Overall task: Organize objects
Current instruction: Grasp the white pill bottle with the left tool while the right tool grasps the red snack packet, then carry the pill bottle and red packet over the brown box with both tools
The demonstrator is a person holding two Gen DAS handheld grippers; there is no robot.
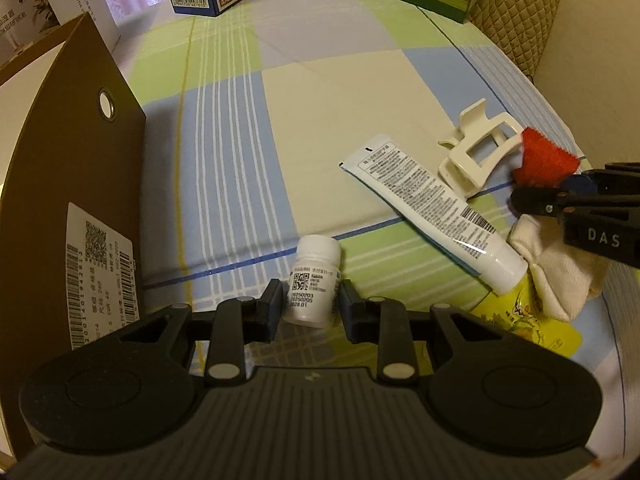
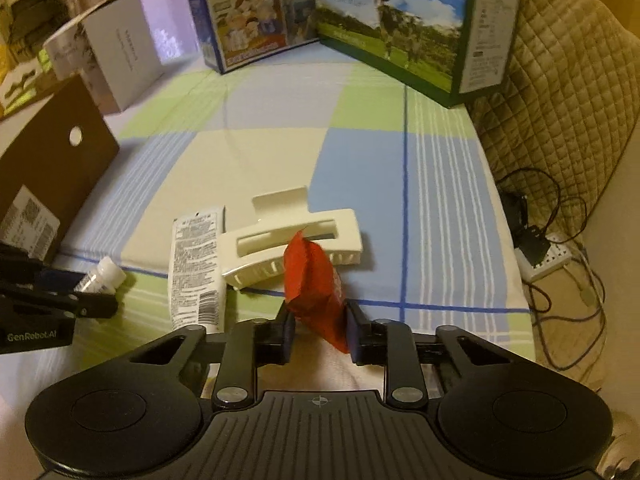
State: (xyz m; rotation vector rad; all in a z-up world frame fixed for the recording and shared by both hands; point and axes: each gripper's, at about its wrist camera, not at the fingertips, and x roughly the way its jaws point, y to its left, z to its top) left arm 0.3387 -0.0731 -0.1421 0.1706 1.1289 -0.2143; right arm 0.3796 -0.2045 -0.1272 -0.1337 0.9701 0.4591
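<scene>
Checked bedding in pale blue, green and cream (image 1: 320, 120) carries everything, with printed cartons standing along the far edge. At the far left stands a brown cardboard box (image 1: 80, 184) with a round hole and a white barcode label, likely where the loose things belong. Next comes the left gripper (image 1: 308, 306), its fingers set narrowly either side of a small white plastic pill bottle (image 1: 316, 280) lying on the bed; whether the pads already press it I cannot tell. Further right lie a white squeeze tube with fine print (image 1: 432, 208), a cream plastic hair claw clip (image 1: 476, 156) and a cream cloth (image 1: 560, 268). The right gripper (image 2: 320, 328) holds a red foil packet (image 2: 316, 284) between its fingers, above the clip. For a clean pick, the left fingers should close squarely across the bottle's label so the round body does not roll out, then lift toward the box.
</scene>
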